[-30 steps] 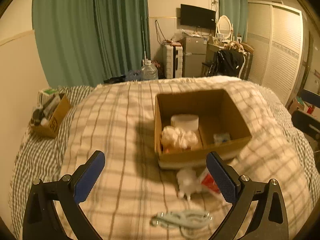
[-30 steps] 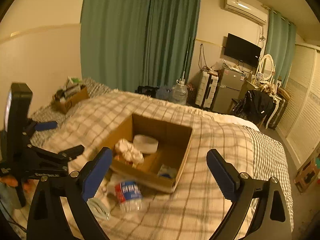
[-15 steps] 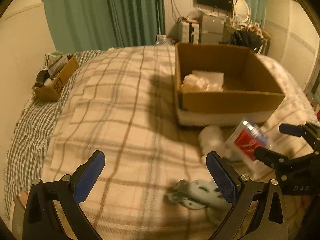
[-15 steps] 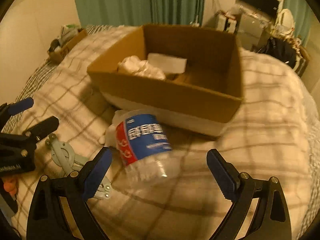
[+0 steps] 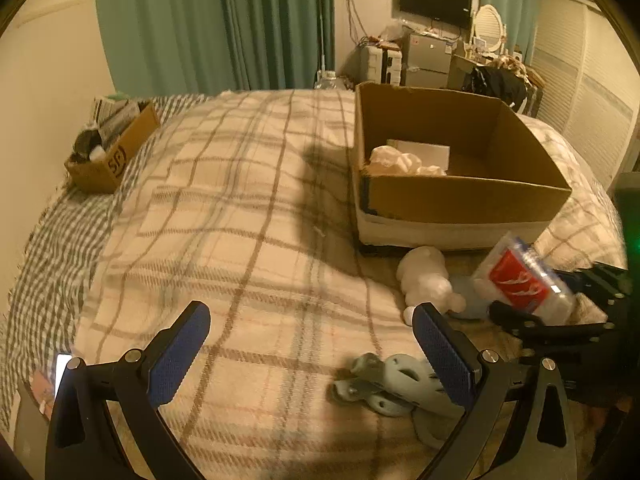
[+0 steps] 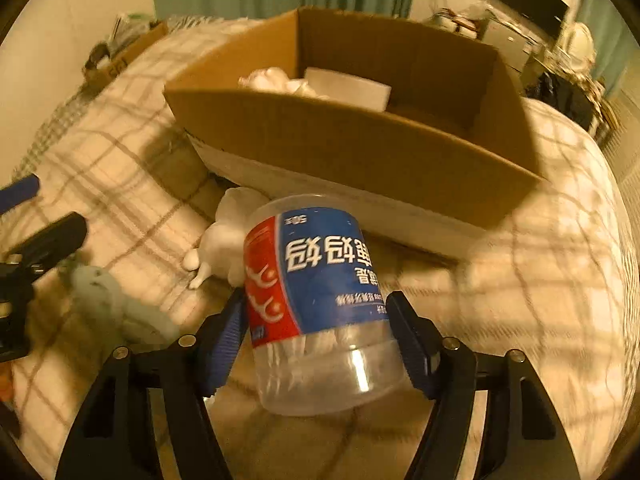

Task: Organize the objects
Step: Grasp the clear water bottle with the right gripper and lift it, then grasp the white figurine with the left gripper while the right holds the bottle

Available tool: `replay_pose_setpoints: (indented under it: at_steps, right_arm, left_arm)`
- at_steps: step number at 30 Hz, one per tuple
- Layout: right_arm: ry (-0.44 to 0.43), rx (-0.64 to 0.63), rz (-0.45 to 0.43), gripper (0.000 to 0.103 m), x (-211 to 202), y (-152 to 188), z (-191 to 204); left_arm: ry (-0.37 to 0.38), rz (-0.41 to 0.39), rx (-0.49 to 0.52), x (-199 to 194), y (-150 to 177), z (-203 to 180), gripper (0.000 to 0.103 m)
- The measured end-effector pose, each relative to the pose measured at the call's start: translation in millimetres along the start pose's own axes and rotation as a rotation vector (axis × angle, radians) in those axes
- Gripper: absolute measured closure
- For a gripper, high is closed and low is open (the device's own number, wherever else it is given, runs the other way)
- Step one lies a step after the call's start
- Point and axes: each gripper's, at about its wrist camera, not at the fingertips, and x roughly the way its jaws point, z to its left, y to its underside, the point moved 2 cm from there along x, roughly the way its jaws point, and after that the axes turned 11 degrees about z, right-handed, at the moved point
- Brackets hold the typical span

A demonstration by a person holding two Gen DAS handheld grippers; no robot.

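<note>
Right claw, wide 0.5 s ago, now pinches clear plastic jar lying on bed before cardboard box. Grasp looks made; lift into box likely next. Left claw stays wide, empty, above pale clip.

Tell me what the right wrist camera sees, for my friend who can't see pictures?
The right gripper has its two blue fingers around a clear plastic jar with a red and blue label. Behind it an open cardboard box sits on a checked blanket, and a white fluffy toy lies beside the jar.
</note>
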Motion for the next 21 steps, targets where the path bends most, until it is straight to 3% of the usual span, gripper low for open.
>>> replay_pose_setpoints:
  at_steps: [10,14,21]
  right_arm:
    - [0.122,0.149,-0.097,0.039,-49.7,27.6,-45.1]
    - [0.094,0.174,-0.104,0.039,-49.2,27.1,-55.9]
    - [0.045,0.171,-0.094,0.04,-36.2,24.2,-57.4]
  left_arm:
    - [0.077,0.0,0.09,-7.9,-17.7,-53.0,0.001]
    - [0.044,0.049,0.114,18.9,-25.8,-73.8,0.006]
    - [0.07,0.168,0.112,74.6,-26.2,-89.8,0.019]
